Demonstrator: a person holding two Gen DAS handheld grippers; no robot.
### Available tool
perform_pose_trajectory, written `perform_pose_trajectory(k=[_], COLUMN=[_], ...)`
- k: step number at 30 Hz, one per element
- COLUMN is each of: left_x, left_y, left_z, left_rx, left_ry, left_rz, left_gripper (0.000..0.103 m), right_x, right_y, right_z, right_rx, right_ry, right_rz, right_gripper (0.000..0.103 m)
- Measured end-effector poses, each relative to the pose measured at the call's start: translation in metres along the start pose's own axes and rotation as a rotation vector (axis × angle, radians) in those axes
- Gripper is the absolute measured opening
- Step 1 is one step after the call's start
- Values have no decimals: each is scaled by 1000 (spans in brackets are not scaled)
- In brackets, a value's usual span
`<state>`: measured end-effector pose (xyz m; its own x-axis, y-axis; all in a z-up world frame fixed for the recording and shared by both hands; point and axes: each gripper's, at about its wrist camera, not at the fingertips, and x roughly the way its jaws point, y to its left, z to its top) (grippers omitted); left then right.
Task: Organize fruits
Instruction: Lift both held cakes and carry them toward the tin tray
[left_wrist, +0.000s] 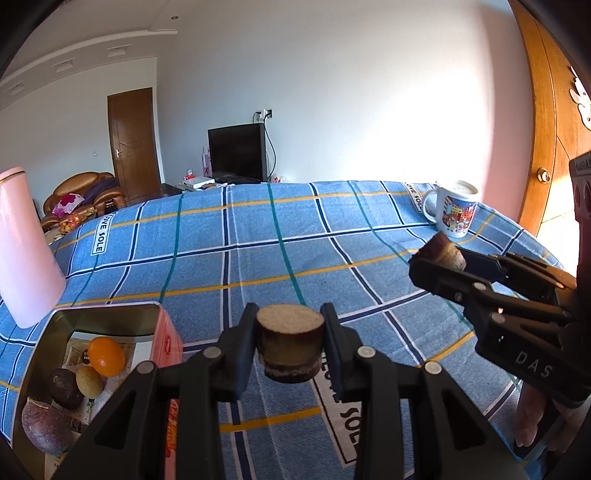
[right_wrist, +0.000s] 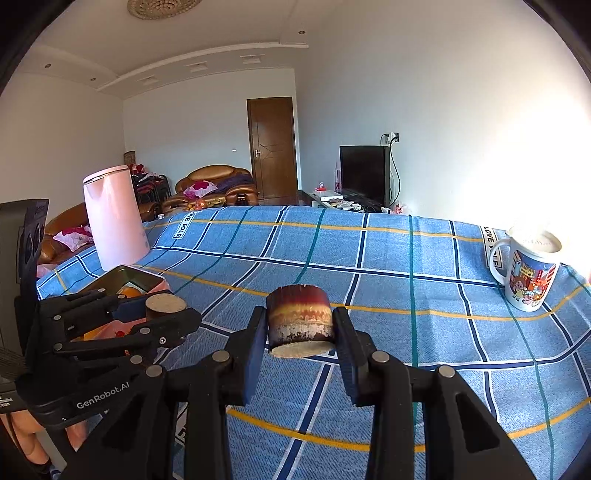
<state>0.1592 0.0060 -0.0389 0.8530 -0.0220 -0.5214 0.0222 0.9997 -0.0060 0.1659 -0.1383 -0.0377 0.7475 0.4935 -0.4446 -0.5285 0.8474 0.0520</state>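
Note:
My left gripper (left_wrist: 290, 332) is shut on a short sugarcane chunk (left_wrist: 290, 347), its pale cut end facing up, held above the blue checked cloth. My right gripper (right_wrist: 300, 334) is shut on a second sugarcane chunk (right_wrist: 300, 321) with a red-brown banded rind. Each gripper also shows in the other view: the right gripper (left_wrist: 439, 260) with its chunk (left_wrist: 445, 249) at the right, the left gripper (right_wrist: 166, 317) with its chunk (right_wrist: 165, 304) at the left. To the lower left, an open tin (left_wrist: 110, 314) holds an orange (left_wrist: 106, 356), a dark round fruit (left_wrist: 66, 387), a tan fruit (left_wrist: 89, 382) and a purple fruit (left_wrist: 46, 428).
A pink kettle (right_wrist: 114, 218) stands behind the tin (right_wrist: 129, 277) at the table's left. A cartoon-printed white mug (right_wrist: 528, 273) sits near the far right edge. The blue checked cloth (right_wrist: 369, 266) covers the table between them. A person's hand (left_wrist: 532, 417) shows under the right gripper.

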Motion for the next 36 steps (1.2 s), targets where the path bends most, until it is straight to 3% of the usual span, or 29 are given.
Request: perform_pose_trajectory(k=[36], left_x=[-42], left_y=[2], left_z=[-9], left_rx=[2], left_ry=[-207], left_rz=[46], left_gripper=[35], right_x=[-33], right_y=[13], right_z=[-2], right_rx=[-58], right_ry=[-161], right_rz=[-39], right_gripper=[38])
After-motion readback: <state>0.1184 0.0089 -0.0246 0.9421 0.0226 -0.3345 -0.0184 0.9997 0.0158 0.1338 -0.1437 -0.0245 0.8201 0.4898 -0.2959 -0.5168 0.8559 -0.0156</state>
